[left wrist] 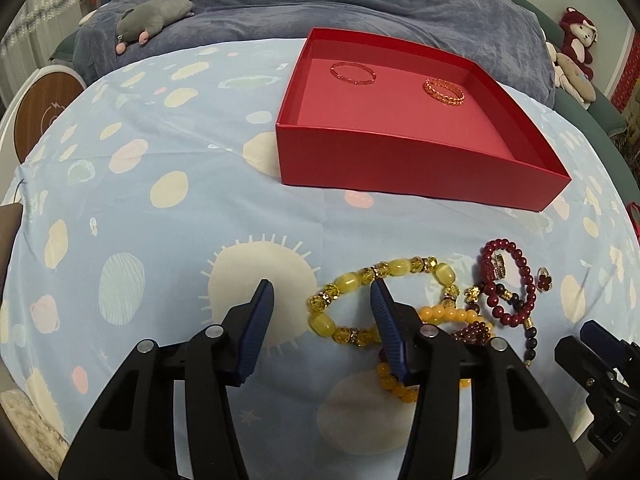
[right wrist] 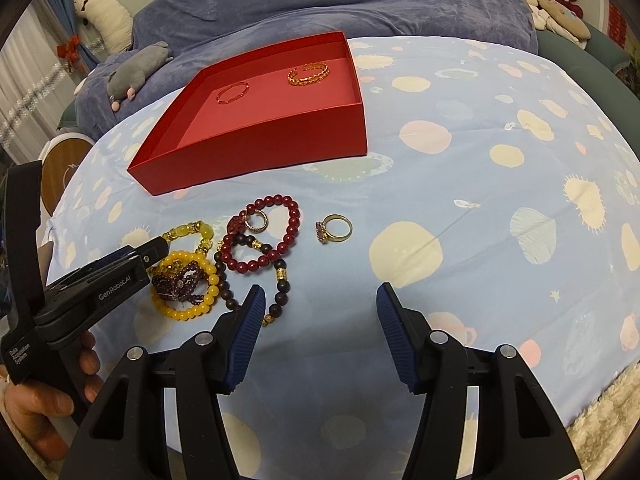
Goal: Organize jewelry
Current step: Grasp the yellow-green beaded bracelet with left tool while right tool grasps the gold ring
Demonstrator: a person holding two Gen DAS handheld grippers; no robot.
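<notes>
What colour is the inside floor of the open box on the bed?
Pinkish red, paler than the deep red walls of the box; the left wrist view shows it best.

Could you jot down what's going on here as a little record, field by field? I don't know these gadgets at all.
Setting: bed with a blue patterned sheet
Box: open red box on the sheet
In the box: thin red bangle and gold bangle, lying apart
Outside the box: tangled pile of bead bracelets, among them a yellow stone bracelet and a dark red bead bracelet; a gold ring lies alone
Left gripper: jaws open, one finger inside the yellow bracelet's loop
Right gripper: jaws open, nothing between them
</notes>
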